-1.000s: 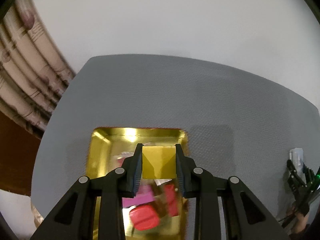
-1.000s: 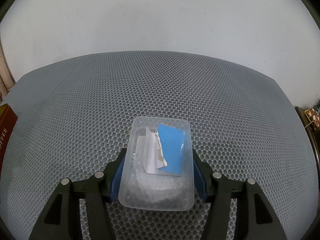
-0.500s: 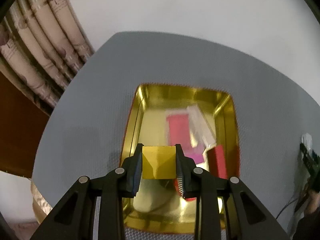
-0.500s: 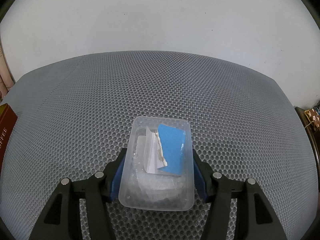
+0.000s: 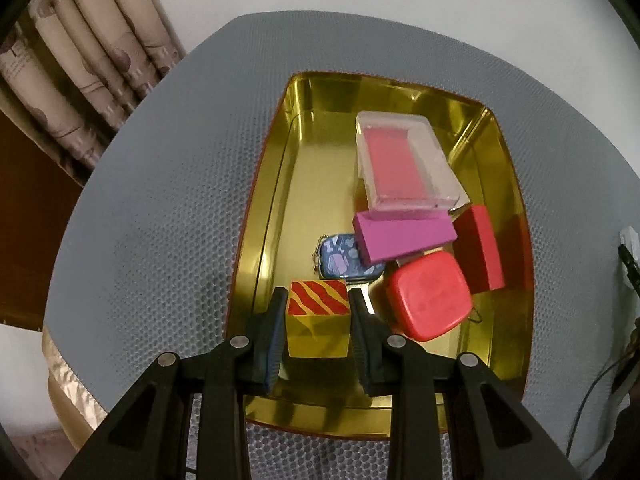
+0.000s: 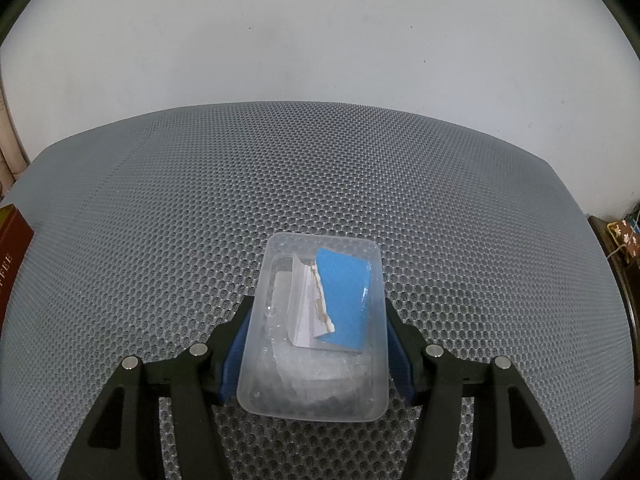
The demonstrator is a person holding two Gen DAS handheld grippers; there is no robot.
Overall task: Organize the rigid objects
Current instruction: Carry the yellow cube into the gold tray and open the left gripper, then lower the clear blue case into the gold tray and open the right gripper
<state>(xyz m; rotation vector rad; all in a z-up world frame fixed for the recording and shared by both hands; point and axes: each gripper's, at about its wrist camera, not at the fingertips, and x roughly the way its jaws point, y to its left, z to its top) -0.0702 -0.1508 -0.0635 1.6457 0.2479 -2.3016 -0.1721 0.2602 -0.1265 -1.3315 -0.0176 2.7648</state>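
Observation:
My left gripper (image 5: 318, 300) is shut on a yellow cube (image 5: 318, 334) whose far face is striped red and yellow. It hangs over the near left part of a gold tray (image 5: 264, 216). In the tray lie a clear case with a pink insert (image 5: 404, 164), a purple block (image 5: 404, 236), a red block (image 5: 480, 252), a red rounded box (image 5: 428, 294) and a small blue tin on a chain (image 5: 340, 258). In the right wrist view, my right gripper (image 6: 317, 304) is shut on a clear plastic box (image 6: 316, 380) holding a blue and white piece (image 6: 344, 304); its pads press the box's sides.
Both scenes sit on a grey mesh surface (image 6: 280, 184) in front of a white wall. Curtains (image 5: 80, 60) hang at the left. A dark red box (image 6: 10, 256) lies at the left edge of the right wrist view. Cables (image 5: 628, 264) show at the right.
My left gripper has carried the cube forward and down over the tray, which now looks larger and sharper; the cube's striped face has come into view. The right gripper and its box have not moved.

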